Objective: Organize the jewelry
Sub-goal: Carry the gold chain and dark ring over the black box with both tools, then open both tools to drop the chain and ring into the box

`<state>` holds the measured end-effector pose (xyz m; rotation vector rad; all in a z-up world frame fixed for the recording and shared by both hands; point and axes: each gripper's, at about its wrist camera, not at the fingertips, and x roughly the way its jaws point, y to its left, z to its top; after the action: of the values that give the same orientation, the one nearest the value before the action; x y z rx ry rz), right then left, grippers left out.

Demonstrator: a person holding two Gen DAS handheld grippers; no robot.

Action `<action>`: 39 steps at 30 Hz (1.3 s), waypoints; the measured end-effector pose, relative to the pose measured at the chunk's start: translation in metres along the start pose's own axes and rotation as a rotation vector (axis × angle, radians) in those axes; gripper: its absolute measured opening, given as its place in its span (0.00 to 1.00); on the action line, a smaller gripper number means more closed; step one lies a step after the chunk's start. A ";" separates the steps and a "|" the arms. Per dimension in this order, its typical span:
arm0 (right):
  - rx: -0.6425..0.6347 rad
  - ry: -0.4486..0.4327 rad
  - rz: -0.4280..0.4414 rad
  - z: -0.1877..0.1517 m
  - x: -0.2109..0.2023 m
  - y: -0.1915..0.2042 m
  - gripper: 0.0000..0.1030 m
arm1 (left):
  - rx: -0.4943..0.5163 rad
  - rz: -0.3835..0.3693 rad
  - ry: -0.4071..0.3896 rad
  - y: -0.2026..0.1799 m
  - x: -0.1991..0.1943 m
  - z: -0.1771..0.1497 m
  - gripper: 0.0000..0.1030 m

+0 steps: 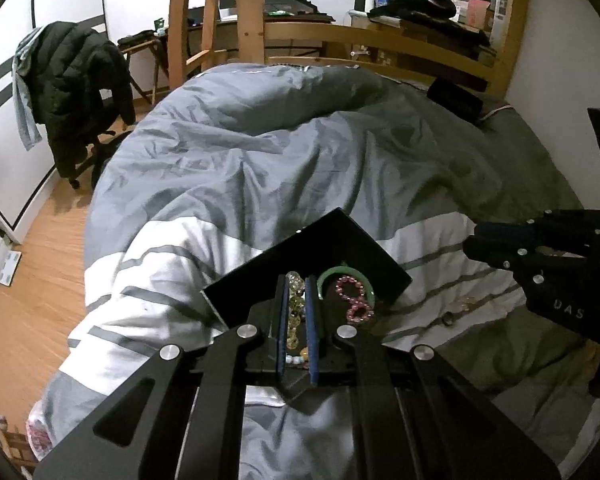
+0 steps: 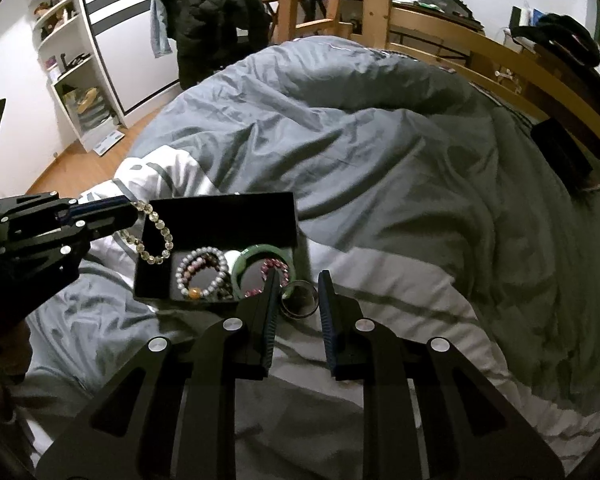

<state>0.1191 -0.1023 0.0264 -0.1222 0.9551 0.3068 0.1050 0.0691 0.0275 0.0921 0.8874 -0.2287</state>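
Note:
An open black box [image 2: 220,216] lies on the striped duvet, holding a green bangle [image 2: 260,256], a pink bead bracelet [image 2: 278,268] and a coil of mixed bead bracelets [image 2: 202,272]. My left gripper [image 1: 296,280] is shut on a clear yellowish bead bracelet [image 1: 294,308]. From the right wrist view, that bracelet [image 2: 156,236] dangles from the left gripper [image 2: 134,210] over the box's left end. My right gripper [image 2: 300,276] is shut on a dark ring-shaped band [image 2: 300,302], just off the box's near right corner. The left wrist view has the box [image 1: 320,240] under the fingers and the right gripper [image 1: 472,240] at the right.
Two small jewelry pieces [image 1: 458,310] lie on the duvet [image 1: 260,160] right of the box. A flat black object [image 2: 564,148] sits near the wooden bed frame [image 1: 380,40]. A chair with a dark jacket [image 1: 80,80] stands on the wooden floor to the left.

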 end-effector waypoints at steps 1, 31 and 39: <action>-0.003 -0.001 0.002 0.002 0.001 0.002 0.20 | -0.004 -0.001 -0.001 0.003 0.000 0.000 0.08; -0.047 0.106 0.087 0.011 0.087 0.039 0.20 | -0.057 -0.015 0.111 0.027 0.040 -0.007 0.08; -0.052 0.106 0.097 0.010 0.090 0.039 0.20 | -0.068 -0.007 0.107 0.028 0.040 -0.006 0.08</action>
<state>0.1635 -0.0447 -0.0406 -0.1415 1.0603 0.4177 0.1312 0.0907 -0.0083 0.0388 1.0012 -0.2013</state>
